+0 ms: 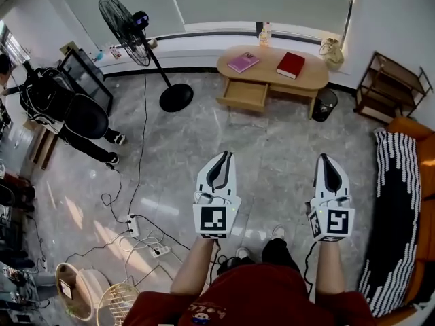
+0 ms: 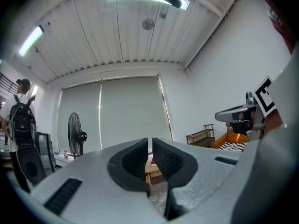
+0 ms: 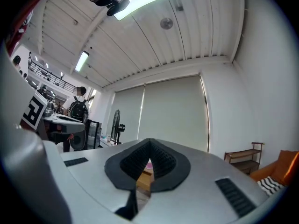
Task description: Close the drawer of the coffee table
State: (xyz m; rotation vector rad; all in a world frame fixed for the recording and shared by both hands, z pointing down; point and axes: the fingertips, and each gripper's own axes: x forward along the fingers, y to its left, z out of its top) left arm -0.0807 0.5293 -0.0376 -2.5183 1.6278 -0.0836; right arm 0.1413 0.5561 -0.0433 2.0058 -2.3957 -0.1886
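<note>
The oval wooden coffee table (image 1: 309, 79) stands far ahead by the window wall. Its drawer (image 1: 243, 94) on the left side is pulled out towards me. A pink book (image 1: 242, 62) and a red book (image 1: 291, 64) lie on the top. My left gripper (image 1: 225, 155) and right gripper (image 1: 324, 158) are held level side by side over the marble floor, well short of the table, both shut and holding nothing. In the left gripper view the jaws (image 2: 150, 142) show only a thin slit, with the table behind them. In the right gripper view the jaws (image 3: 149, 142) meet at the tips.
A standing fan (image 1: 124, 20) with a round base (image 1: 176, 97) stands left of the table. A person with a backpack (image 1: 64, 111) is at the far left. A black bin (image 1: 325, 104), a wooden shelf (image 1: 393, 87) and an orange sofa with a striped blanket (image 1: 396, 216) line the right. Cables and a power strip (image 1: 133, 225) lie at the lower left.
</note>
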